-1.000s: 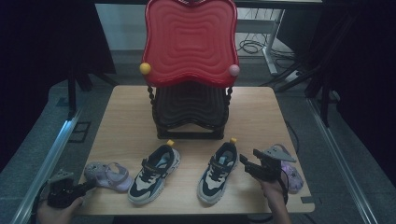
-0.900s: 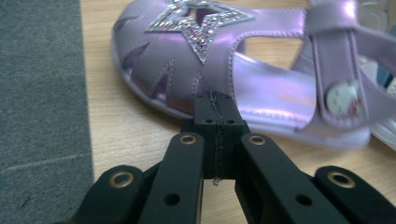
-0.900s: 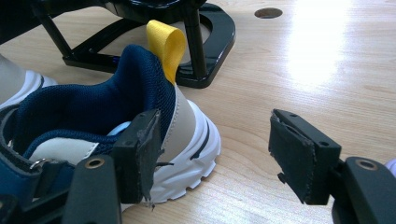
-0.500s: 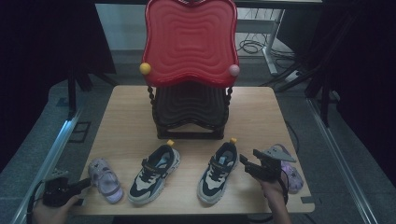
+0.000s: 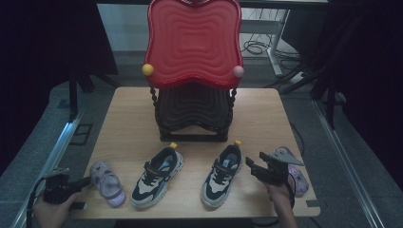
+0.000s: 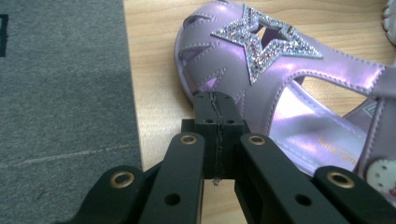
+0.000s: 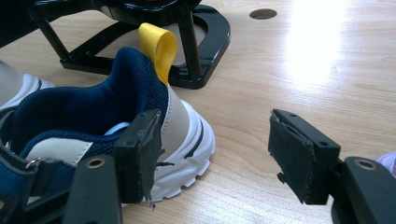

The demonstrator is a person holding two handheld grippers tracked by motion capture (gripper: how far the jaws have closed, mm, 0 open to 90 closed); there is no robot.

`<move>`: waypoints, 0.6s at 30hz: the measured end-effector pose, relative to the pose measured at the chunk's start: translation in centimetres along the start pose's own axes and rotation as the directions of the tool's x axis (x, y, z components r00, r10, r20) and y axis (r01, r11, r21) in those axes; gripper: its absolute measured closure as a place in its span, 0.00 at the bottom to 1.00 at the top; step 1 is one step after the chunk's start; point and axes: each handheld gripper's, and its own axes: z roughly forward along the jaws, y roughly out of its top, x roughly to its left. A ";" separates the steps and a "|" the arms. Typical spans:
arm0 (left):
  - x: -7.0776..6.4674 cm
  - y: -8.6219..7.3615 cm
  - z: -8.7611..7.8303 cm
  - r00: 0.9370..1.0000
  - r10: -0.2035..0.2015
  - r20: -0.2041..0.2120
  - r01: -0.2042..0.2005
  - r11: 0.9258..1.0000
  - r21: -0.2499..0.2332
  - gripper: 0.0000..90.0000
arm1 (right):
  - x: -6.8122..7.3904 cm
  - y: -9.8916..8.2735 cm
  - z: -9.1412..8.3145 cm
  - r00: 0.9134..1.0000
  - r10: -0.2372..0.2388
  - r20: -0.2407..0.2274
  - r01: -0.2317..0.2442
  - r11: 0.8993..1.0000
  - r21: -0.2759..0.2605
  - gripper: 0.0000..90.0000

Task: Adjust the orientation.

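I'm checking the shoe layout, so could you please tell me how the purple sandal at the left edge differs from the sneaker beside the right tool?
The purple sandal is small, open-strapped, with a glittery star; the sneaker is larger, closed, navy, beige and white, with a yellow heel loop. The shut left tool is at the sandal; the open right tool is beside the sneaker. Both stand upright on the table.

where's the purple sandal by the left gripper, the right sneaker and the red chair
purple sandal (image 6: 261, 51), left gripper view, on its glitter star
right sneaker (image 5: 221, 174), high view, on its laces
red chair (image 5: 192, 40), high view, middle of its red back
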 end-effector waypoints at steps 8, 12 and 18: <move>0.7 0.9 0.1 0.999 -0.009 0.038 0.009 1.000 0.001 1.00 | 0.2 0.0 0.2 1.000 -0.005 -0.011 0.005 1.000 0.003 0.40; 0.9 1.4 0.4 0.999 0.008 0.052 -0.008 1.000 0.003 1.00 | 0.2 0.0 0.2 1.000 0.000 -0.010 0.000 1.000 0.002 0.40; 1.3 2.1 0.9 0.997 0.018 0.072 -0.018 1.000 -0.004 1.00 | 0.0 0.0 0.0 1.000 0.005 -0.005 -0.005 1.000 -0.001 0.40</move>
